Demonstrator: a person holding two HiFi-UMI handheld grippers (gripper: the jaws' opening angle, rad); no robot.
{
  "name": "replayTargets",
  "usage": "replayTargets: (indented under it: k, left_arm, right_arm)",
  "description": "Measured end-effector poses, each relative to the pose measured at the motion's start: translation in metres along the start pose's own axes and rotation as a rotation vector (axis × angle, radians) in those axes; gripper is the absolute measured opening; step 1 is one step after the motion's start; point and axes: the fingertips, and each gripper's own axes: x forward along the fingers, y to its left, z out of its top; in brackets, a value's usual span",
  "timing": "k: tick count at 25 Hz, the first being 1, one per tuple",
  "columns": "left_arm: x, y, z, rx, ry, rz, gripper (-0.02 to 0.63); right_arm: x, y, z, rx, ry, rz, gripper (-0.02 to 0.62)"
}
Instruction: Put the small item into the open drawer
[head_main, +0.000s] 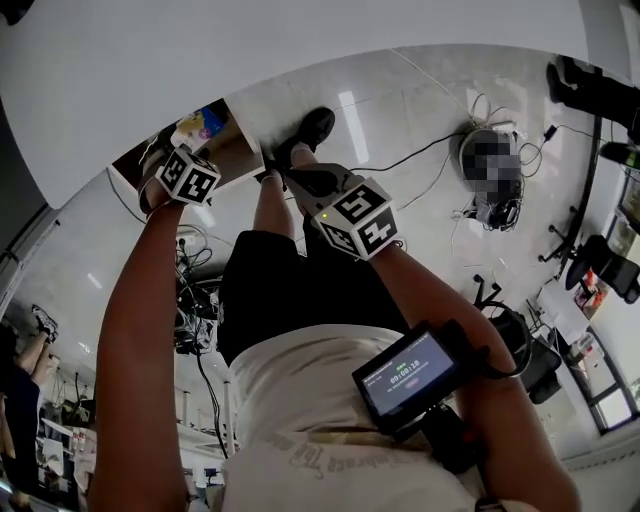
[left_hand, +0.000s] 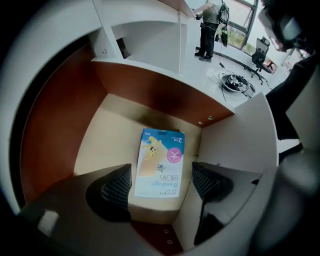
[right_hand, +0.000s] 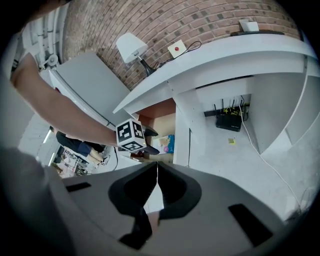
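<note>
Jaws of my left gripper (left_hand: 161, 186) stand apart, clamped on nothing, over the open drawer (left_hand: 102, 142). I see the bandage box (left_hand: 160, 162) lying flat on the drawer's pale floor, framed between the two pads and nearer the right wall. My right gripper (right_hand: 156, 182) is pressed together and empty, well apart from the white desk (right_hand: 225, 55).

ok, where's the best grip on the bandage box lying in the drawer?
Across its two long edges, near mid-length, from straight above, I'd say. The bandage box lies flat on the floor of the drawer, so only thin sides are offered. The left hand-held gripper hangs over it with jaws apart, one each side.
</note>
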Motion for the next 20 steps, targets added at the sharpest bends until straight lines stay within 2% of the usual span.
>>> replayTargets:
  k: [6, 8, 11, 17, 20]
  left_arm:
    - [-0.042, -0.003, -0.005, 0.044, -0.041, 0.033, 0.380]
    - [-0.058, 0.003, -0.003, 0.006, -0.064, 0.057, 0.353]
    - [-0.082, 0.011, 0.005, -0.062, -0.108, 0.081, 0.271]
    - [-0.138, 0.019, 0.028, -0.221, -0.236, 0.082, 0.127]
    - [-0.165, 0.020, 0.036, -0.300, -0.296, 0.082, 0.082]
  right_arm:
    - [-0.008, 0.010, 0.013, -0.059, 0.016, 0.007, 0.006]
    - [-0.014, 0.011, 0.022, -0.081, 0.011, 0.006, 0.006]
    - [-0.021, 0.012, 0.033, -0.105, 0.003, 0.007, 0.006]
    - [-0.033, 0.021, 0.053, -0.136, -0.019, 0.018, 0.006]
    - [-0.039, 0.026, 0.070, -0.159, -0.036, 0.022, 0.006]
